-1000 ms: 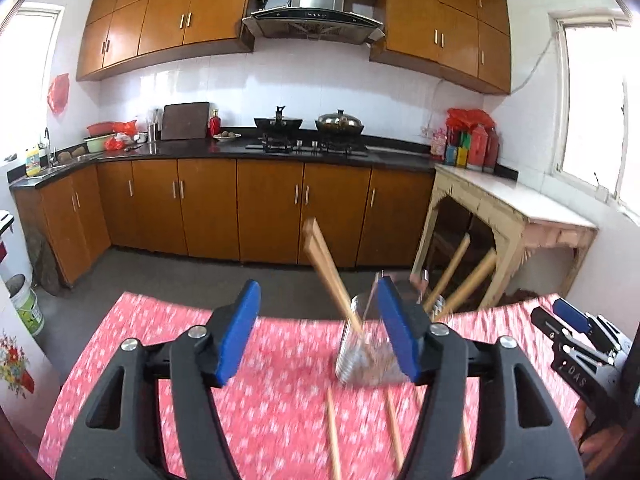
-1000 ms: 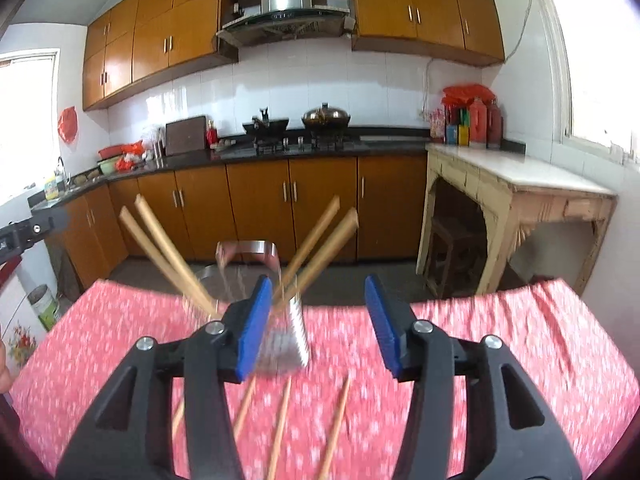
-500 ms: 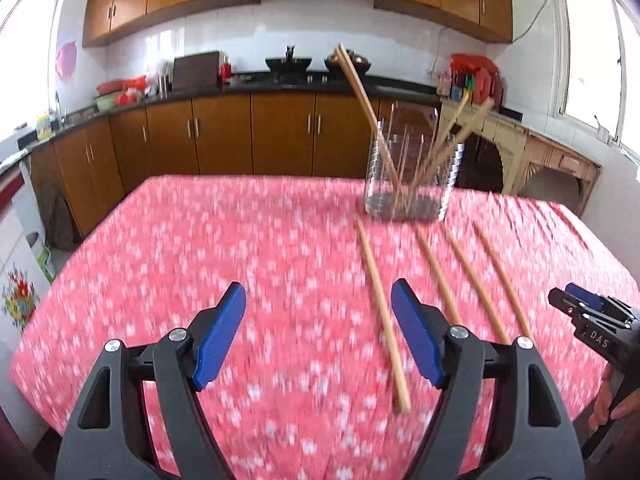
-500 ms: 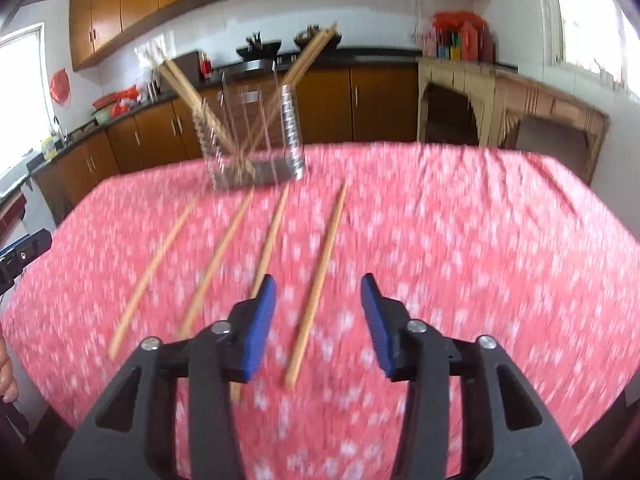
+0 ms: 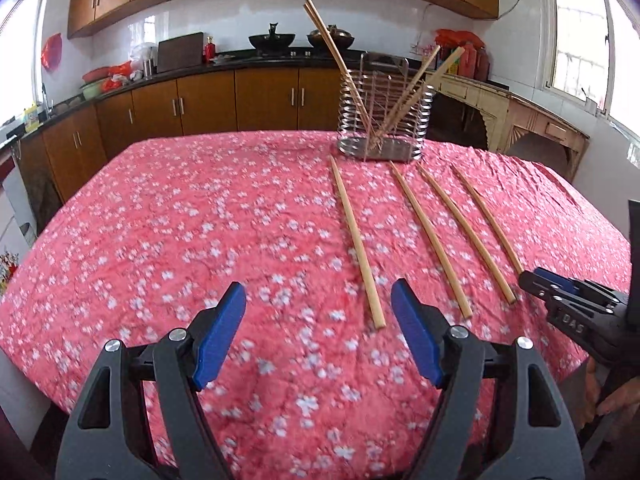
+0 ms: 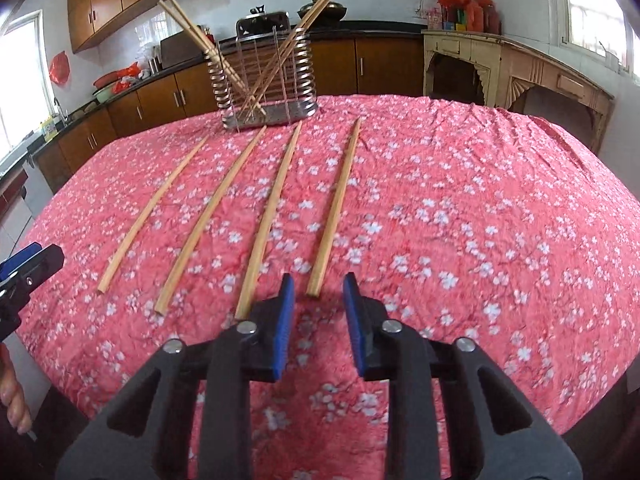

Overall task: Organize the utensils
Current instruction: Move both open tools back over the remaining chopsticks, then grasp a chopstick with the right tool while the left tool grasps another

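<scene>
Several wooden chopsticks lie side by side on the red floral tablecloth (image 5: 200, 220). A wire utensil holder (image 5: 384, 120) stands beyond them with several chopsticks leaning in it; it also shows in the right wrist view (image 6: 266, 84). My left gripper (image 5: 318, 320) is open and empty, above the cloth just left of the near end of the leftmost chopstick (image 5: 356, 240). My right gripper (image 6: 318, 304) is open and empty, right at the near end of the rightmost chopstick (image 6: 336, 204). The right gripper also shows at the right edge of the left wrist view (image 5: 568, 300).
The table's near edge lies just below both grippers. Kitchen cabinets and a counter with a stove (image 5: 280, 40) run behind. A cream side table (image 6: 520, 68) stands at the right wall. The left gripper's tip (image 6: 28, 264) shows at the left edge of the right wrist view.
Both grippers have pulled back from the holder towards the near table edge and tilted down. The loose chopsticks now lie in front of them. The right gripper's jaws stand a little narrower.
</scene>
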Demonstrator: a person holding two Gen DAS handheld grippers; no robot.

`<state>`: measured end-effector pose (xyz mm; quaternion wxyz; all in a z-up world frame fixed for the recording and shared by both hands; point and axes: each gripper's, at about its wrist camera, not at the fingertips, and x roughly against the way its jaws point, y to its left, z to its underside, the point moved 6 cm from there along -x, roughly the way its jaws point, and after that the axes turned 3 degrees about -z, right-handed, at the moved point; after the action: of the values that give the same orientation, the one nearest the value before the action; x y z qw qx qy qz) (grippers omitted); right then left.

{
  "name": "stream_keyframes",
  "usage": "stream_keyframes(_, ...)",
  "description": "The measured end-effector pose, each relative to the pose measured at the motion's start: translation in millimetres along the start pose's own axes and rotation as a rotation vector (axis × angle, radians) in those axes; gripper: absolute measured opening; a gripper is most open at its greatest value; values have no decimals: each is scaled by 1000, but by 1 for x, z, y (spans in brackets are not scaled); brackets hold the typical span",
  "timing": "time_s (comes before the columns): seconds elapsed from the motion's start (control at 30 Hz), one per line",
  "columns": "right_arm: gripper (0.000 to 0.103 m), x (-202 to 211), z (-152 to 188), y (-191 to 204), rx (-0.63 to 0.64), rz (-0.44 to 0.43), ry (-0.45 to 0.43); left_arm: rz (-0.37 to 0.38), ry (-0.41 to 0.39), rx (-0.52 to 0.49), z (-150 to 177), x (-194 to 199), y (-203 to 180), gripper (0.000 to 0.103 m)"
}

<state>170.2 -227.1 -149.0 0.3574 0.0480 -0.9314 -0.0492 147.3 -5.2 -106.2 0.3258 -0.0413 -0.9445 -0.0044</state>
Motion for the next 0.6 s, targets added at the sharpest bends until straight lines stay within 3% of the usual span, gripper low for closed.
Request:
stream_keyframes(0.2,21,0,1,4,35,48,-42,17,18,9,10,-1,-6,75)
stream_keyframes(0.37,9,0,1,8,53,60,-68,21,6,-5,12,-1,-17,75)
stream_keyframes(0.6,8,1,-1,-9,-38,57,-74,20,24,3,14,-10,-25,71)
